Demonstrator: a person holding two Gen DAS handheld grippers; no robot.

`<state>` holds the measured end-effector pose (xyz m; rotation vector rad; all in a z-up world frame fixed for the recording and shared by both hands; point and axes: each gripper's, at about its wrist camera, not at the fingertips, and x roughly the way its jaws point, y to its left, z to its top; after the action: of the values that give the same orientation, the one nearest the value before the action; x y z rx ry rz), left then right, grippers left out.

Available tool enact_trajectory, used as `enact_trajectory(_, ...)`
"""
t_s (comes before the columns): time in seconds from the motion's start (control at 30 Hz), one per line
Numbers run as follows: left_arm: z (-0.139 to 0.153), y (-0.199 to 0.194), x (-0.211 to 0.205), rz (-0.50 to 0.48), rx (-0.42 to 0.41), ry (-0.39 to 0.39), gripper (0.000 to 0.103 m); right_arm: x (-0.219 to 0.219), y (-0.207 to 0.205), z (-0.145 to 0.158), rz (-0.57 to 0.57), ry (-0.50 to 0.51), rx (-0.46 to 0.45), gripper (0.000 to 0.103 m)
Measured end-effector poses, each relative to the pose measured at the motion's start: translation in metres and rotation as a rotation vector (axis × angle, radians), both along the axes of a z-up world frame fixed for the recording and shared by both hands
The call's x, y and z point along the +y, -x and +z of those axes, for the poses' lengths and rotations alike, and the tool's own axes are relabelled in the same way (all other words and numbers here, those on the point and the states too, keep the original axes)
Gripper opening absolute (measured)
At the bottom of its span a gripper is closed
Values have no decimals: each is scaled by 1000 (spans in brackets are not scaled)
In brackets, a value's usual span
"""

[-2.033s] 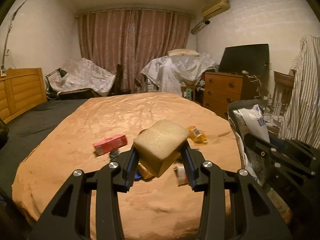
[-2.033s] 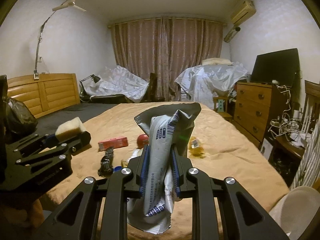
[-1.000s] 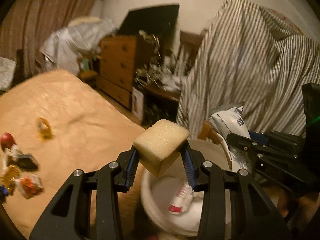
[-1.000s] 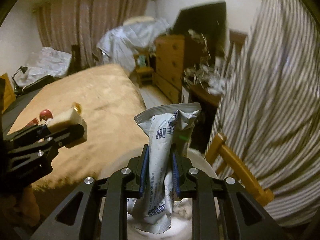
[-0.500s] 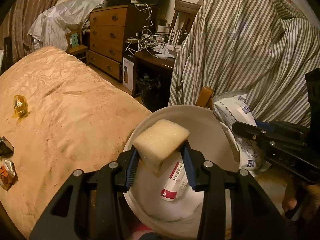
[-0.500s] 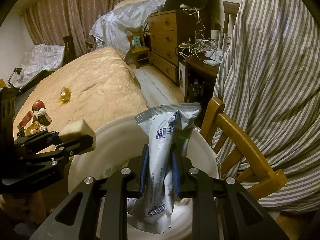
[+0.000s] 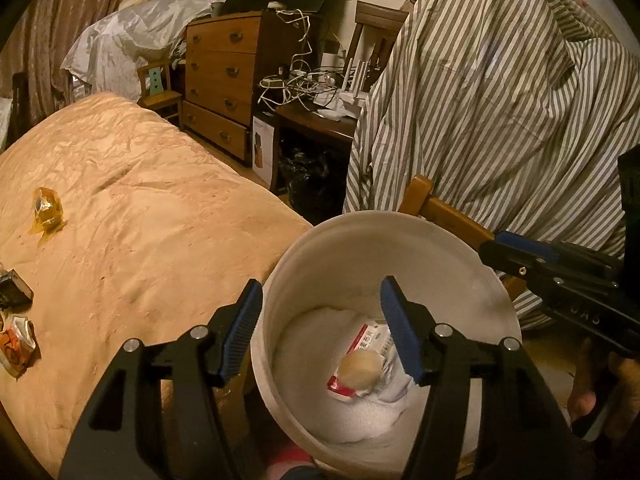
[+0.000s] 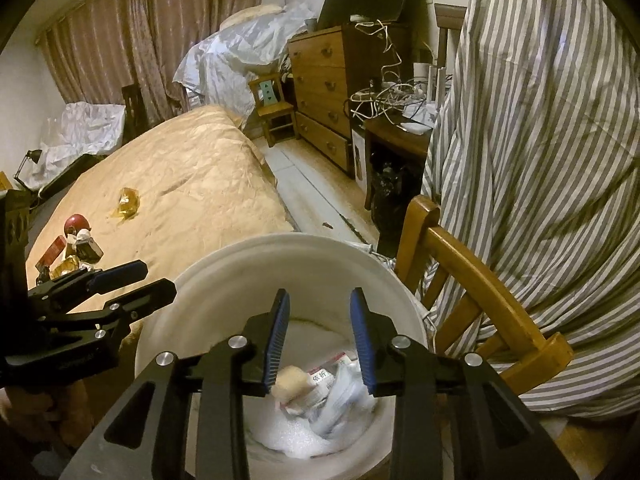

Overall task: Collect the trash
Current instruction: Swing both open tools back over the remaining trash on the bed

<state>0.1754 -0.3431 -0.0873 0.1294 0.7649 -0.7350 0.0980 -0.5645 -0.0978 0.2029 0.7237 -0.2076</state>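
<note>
Trash, a sponge [image 7: 359,368] and a wrapper [image 8: 344,394], lies inside the white bucket [image 7: 404,232]; left gripper [image 7: 320,326] and right gripper [image 8: 317,338] hover above, jaws apart and empty. Next, likely fetching the yellow wrapper [image 7: 46,210] from the bed [image 7: 140,220].

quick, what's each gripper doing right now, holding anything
Left gripper: jaws open, empty, above the white plastic bucket.
Right gripper: jaws open, empty, above the same bucket.

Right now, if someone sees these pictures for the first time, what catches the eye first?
The white bucket in front of both open grippers, left and right, with a yellowish sponge and a crumpled wrapper at its bottom. Behind it to the right, a big striped cloth drapes over a wooden chair; to the left, small trash lies on the tan bedspread.
</note>
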Motion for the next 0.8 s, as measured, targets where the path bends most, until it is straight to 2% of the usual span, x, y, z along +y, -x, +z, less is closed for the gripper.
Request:
enact_trajectory(0.17, 3, 0, 9, 6, 2, 13, 59, 3, 2, 2, 0, 2, -11, 34)
enact_trajectory(0.37, 5, 1, 43, 37, -3, 31, 63, 32, 7, 18, 53, -2, -76, 44)
enact_trajectory(0.43, 4, 0, 58, 52, -8, 29, 63, 50, 6, 26, 93, -9, -111, 51)
enact_trajectory(0.5, 2, -2, 85, 79, -7, 28, 63, 71, 3, 33, 143, -18, -140, 62)
enact_trajectory(0.57, -1, -5, 111, 115, -9, 24, 63, 99, -3, 37, 208, -26, -159, 68)
enact_trajectory(0.8, -13, -28, 243, 351, 11, 21, 63, 193, -40, 28, 402, -53, -133, 76)
